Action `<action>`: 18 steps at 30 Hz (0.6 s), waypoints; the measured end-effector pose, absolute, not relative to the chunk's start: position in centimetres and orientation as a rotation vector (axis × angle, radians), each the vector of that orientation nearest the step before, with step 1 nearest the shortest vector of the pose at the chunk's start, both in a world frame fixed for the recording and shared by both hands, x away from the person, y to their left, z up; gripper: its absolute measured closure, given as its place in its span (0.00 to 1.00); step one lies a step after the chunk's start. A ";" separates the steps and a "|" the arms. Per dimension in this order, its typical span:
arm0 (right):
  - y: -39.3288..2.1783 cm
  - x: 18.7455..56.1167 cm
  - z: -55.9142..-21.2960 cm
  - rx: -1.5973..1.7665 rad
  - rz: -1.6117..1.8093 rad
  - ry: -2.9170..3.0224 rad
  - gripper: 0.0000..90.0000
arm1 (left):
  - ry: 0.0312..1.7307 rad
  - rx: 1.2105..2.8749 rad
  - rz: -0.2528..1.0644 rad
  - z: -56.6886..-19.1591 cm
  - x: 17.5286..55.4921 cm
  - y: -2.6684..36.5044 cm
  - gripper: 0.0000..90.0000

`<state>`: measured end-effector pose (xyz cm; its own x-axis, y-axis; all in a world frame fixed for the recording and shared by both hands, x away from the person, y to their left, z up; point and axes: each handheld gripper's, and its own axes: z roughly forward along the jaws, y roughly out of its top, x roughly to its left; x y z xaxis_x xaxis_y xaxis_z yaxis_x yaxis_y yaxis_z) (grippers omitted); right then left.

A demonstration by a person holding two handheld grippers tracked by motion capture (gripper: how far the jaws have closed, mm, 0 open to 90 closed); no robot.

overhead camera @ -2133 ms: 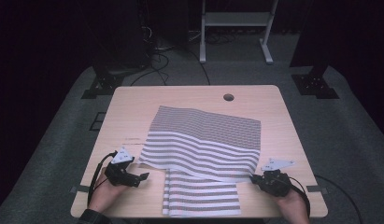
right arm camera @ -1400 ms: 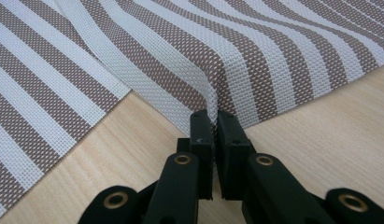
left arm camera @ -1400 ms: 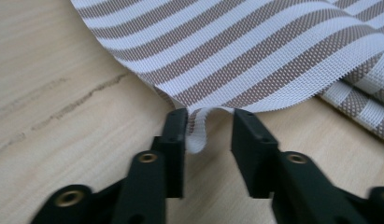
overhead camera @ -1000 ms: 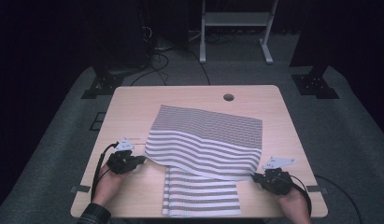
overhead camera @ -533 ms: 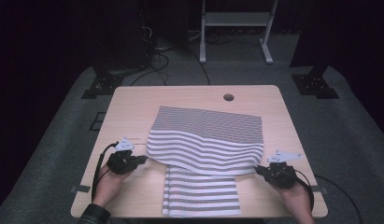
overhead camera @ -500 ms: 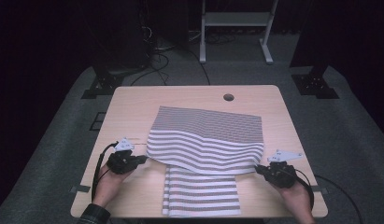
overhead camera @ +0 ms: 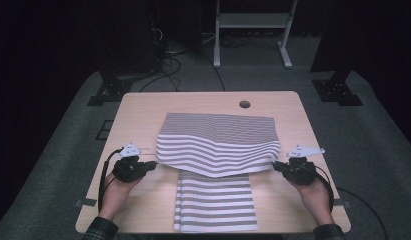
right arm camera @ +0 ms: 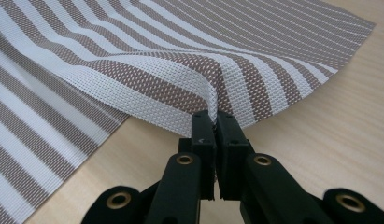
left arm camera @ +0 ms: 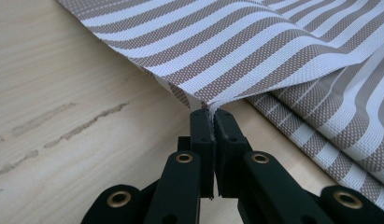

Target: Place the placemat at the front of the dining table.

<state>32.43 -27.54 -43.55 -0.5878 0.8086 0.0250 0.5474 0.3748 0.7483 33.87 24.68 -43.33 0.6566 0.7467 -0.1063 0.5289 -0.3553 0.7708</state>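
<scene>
A brown-and-white striped woven mat (overhead camera: 218, 145) lies across the wooden table (overhead camera: 138, 115), and its near edge is lifted between the two hands. My left gripper (overhead camera: 152, 164) is shut on the mat's left corner (left arm camera: 209, 103), with the jaws pressed together on the fabric. At the right, my right gripper (overhead camera: 276, 165) is shut on the mat's right corner (right arm camera: 213, 105). A second striped mat (overhead camera: 214, 202), narrower, lies flat under the lifted edge and reaches the table's near edge. In both gripper views this lower striped mat (left arm camera: 339, 135) (right arm camera: 35, 144) shows beneath the held one.
A round cable hole (overhead camera: 244, 104) is in the table's far side. Bare wood lies left and right of the mats. Beyond the table stand a white frame (overhead camera: 250, 30), black stands (overhead camera: 338, 85) and loose cables (overhead camera: 168, 47) on the grey floor.
My right gripper has moved away from me and a little up with the mat's right corner. The left gripper has stayed where it was. The lifted near edge now stretches straighter between the hands.
</scene>
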 end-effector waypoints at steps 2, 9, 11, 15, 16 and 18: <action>-27.5 33.1 -43.3 1.189 1.055 2.287 0.97 | 0.992 2.033 0.339 -43.1 34.1 24.7 0.98; -27.5 35.3 -42.6 1.197 1.068 2.252 0.97 | 1.000 2.002 0.361 -42.6 35.1 24.8 0.98; -27.4 35.8 -42.5 1.195 1.051 2.254 0.97 | 1.004 1.997 0.369 -42.4 35.6 24.8 0.98; -27.3 37.2 -42.2 1.203 1.053 2.246 0.97 | 1.016 1.986 0.369 -42.4 36.4 24.7 0.98; -27.3 37.5 -42.1 1.201 1.052 2.242 0.97 | 1.012 1.992 0.373 -42.3 36.6 24.7 0.98; -27.3 38.1 -41.8 1.207 1.069 2.230 0.97 | 1.018 1.984 0.372 -42.2 37.1 24.7 0.98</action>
<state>38.09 -27.30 -41.84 -0.5545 0.8319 0.0203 0.5366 0.3388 0.7728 37.12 24.68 -42.24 0.6238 0.7736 -0.1112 0.5200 -0.3046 0.7980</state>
